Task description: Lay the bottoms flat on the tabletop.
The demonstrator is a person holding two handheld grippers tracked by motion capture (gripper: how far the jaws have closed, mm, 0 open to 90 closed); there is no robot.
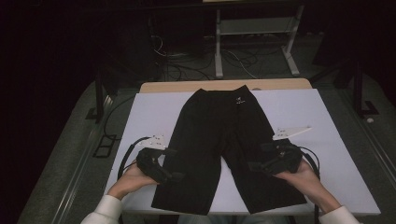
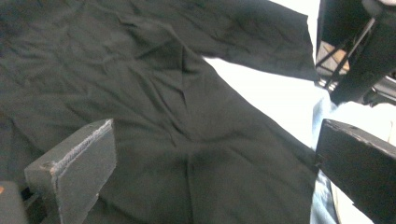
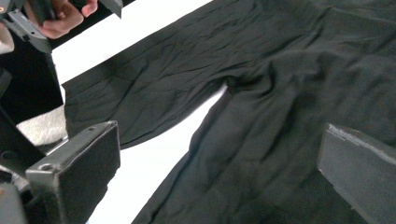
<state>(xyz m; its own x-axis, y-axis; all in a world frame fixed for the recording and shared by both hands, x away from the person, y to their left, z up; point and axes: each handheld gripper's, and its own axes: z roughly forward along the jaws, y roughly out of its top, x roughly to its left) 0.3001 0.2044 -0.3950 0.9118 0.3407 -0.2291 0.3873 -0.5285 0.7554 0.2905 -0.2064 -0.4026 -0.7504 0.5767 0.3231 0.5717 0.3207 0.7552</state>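
Black trousers (image 1: 219, 135) lie flat on the white table (image 1: 154, 112), waistband at the far end, both legs pointing toward the person. My left gripper (image 1: 173, 173) hovers at the outer edge of the left leg, near its hem. In the left gripper view its jaws (image 2: 215, 140) stand wide open over the dark cloth (image 2: 163, 116), holding nothing. My right gripper (image 1: 254, 165) is over the right leg near the hem. Its jaws (image 3: 219, 135) are likewise open above the fabric (image 3: 261, 107), with the crotch seam ahead of them.
A small white label (image 1: 240, 100) marks the waistband. A wooden board edge (image 1: 187, 86) borders the table's far side. Beyond it stand a white metal frame (image 1: 252, 28) and loose floor cables (image 1: 187, 65). The table's front edge lies just under the hems.
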